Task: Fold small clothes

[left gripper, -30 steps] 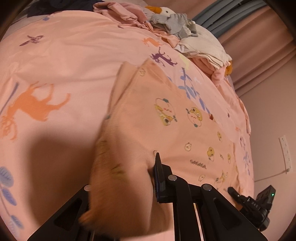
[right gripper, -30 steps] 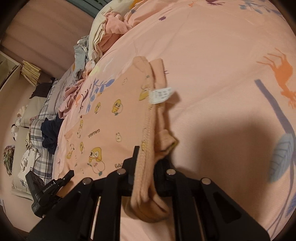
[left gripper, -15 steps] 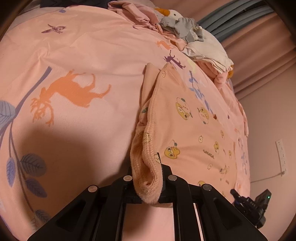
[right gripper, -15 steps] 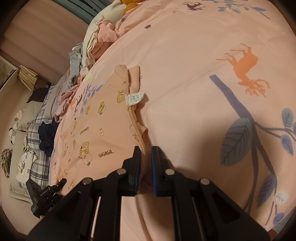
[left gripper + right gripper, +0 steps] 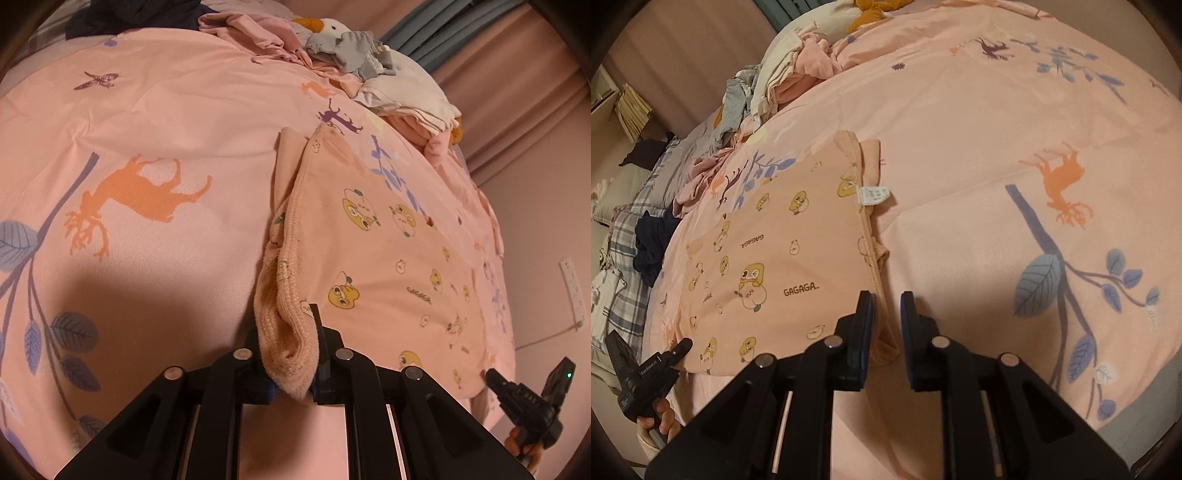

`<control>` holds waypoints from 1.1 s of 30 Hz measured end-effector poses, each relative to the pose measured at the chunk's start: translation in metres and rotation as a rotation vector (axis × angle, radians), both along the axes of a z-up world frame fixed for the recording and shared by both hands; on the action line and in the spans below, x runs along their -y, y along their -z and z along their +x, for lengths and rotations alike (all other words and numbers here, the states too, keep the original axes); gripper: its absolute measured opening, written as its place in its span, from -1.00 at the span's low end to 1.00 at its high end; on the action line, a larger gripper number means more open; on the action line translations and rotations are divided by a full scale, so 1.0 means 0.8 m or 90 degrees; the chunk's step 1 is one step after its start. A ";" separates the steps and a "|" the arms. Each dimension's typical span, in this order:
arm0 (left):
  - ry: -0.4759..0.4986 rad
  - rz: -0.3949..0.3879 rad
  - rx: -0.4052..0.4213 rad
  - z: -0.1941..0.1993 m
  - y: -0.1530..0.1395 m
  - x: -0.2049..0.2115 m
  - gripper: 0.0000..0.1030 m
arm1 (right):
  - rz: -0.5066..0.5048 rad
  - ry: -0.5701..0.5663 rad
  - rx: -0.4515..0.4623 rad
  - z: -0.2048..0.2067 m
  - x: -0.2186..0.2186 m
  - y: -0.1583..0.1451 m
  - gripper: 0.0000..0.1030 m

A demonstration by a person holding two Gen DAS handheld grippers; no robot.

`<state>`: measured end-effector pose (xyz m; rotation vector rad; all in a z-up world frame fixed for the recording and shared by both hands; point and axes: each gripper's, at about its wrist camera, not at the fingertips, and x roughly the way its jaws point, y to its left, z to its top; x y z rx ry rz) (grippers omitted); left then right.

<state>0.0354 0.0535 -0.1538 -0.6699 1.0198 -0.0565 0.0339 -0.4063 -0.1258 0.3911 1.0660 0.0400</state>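
A small pink garment printed with yellow cartoon figures lies flat on the pink bedsheet. My left gripper is shut on its ribbed corner, which bunches up between the fingers. In the right wrist view the same garment shows a white care label at its edge. My right gripper hovers over the near edge with its jaws opening; the hem lies in the gap, and the pads do not press on it. Each view shows the other gripper at the garment's far corner.
A heap of unfolded clothes with a plush duck sits at the far end of the bed. A dark garment and plaid bedding lie to the left in the right wrist view. Curtains and a wall socket are beyond.
The garment, held up and folded over a second ago, now lies flat. My right gripper has let go of its edge and risen with the jaws parted. The left keeps its grip.
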 end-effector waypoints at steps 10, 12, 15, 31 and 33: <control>-0.008 -0.052 -0.016 0.004 0.005 -0.011 -0.78 | -0.056 -0.001 0.029 -0.006 -0.019 -0.036 -0.40; -0.003 -0.040 -0.014 0.005 0.003 -0.008 -0.77 | -0.050 -0.008 0.036 -0.008 -0.023 -0.040 -0.32; -0.004 -0.026 -0.013 0.008 0.001 -0.004 -0.76 | -0.043 -0.027 0.046 -0.005 -0.035 -0.045 -0.18; -0.015 -0.003 0.016 0.032 0.000 0.013 -0.63 | -0.012 -0.241 0.108 0.045 -0.144 -0.051 -0.35; -0.012 0.029 0.017 0.038 0.001 0.020 -0.73 | 0.026 -0.280 0.090 0.050 -0.159 -0.030 -0.57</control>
